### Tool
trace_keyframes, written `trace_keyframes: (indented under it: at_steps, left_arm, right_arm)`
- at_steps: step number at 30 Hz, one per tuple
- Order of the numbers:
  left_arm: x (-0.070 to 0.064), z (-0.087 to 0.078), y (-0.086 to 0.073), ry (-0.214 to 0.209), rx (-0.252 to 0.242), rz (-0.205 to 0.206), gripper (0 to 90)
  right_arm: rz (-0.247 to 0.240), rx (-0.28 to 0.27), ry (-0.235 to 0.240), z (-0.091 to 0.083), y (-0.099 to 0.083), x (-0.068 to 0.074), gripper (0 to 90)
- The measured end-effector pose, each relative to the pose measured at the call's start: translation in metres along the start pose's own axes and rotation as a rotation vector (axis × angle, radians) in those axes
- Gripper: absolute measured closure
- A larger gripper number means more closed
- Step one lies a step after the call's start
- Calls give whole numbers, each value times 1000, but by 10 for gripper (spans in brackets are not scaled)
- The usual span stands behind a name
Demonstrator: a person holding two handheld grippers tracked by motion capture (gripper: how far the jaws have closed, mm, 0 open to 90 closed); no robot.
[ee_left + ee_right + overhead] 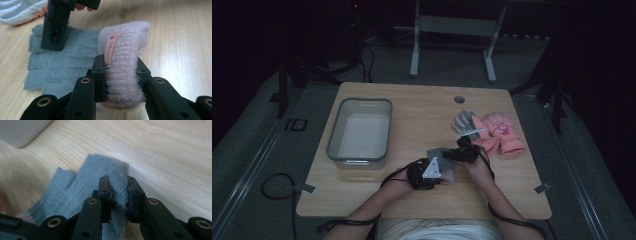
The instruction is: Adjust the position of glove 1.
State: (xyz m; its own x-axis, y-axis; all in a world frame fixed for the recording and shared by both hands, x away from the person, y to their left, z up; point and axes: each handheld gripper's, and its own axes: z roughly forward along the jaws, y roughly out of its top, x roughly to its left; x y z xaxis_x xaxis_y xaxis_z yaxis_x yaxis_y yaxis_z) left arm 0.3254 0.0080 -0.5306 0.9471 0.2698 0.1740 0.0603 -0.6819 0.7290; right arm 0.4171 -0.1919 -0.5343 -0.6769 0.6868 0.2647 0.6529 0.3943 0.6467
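Grey knit glove (57, 60) is laid flat on the wooden counter (412, 115), near the front edge, between the two grippers. Its pale pink ribbed cuff (123, 62), with a small sewn label, is clamped by the left gripper (121, 75); fingers are clenched on the cuff from both sides. In the right gripper view, the grey finger end of the same glove is pinched by the right gripper (119, 195), fingers clenched on a fold of the knit, slightly lifted off the counter. In the left gripper view the right gripper is seen pressed down on the glove's far part. In the high view both grippers are seen close together over the glove (439, 155). A grey-and-white glove (467, 122) and pink gloves (502, 132) are piled just beside, to the right. A grey plastic bin (334, 132) is placed well apart at the left.
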Motion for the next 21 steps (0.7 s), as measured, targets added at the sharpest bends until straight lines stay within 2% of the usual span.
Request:
trace_keyframes:
  at_steps: [12, 21]
  left_arm:
    - [17, -39, 25, 9, 0, 21, 695]
    - [31, -67, 38, 24, 6, 22, 696]
  right_arm:
    - [-60, -70, 7, -29, 32, 18, 775]
    - [-87, -109, 12, -39, 58, 30, 775]
